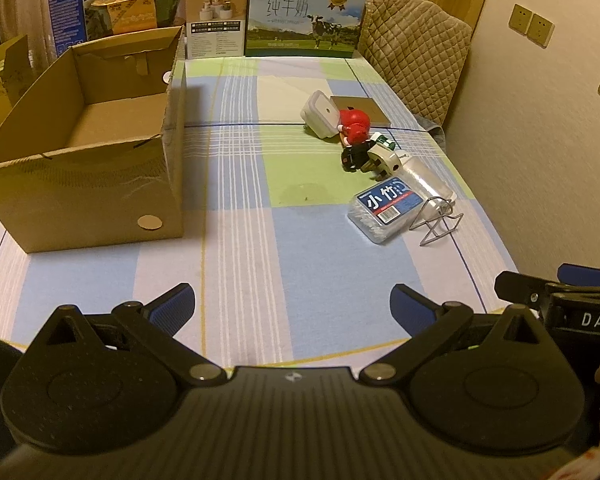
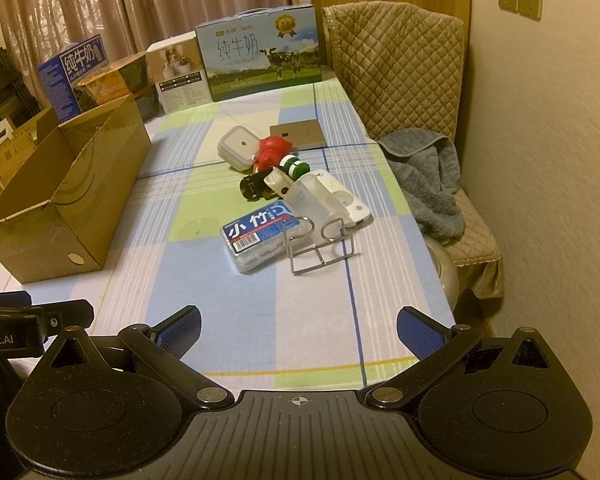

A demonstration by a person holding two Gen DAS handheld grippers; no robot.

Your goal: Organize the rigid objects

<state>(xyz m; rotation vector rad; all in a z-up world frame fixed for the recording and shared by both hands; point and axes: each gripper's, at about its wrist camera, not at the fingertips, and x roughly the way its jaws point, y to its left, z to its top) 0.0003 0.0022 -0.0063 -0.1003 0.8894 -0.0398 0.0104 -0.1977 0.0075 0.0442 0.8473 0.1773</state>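
Left hand-held gripper (image 1: 293, 306) and right hand-held gripper (image 2: 299, 330) both spread wide, gripping nothing, low over the checked desk (image 2: 236, 320). At 12 o'clock from the right one: clear plastic toothpick box with blue label (image 2: 256, 242), touching a bent wire stand (image 2: 320, 246). Farther: black toy car (image 2: 252, 188), red figurine (image 2: 272, 152), white square lidded container (image 2: 238, 152). At 10 o'clock: open brown cardboard box (image 1: 88, 148), nothing visible inside.

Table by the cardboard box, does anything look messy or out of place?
Yes. The small items lie jumbled at the table's right edge: the red figure is tipped over against the white container, and the cardboard box holds none of them.
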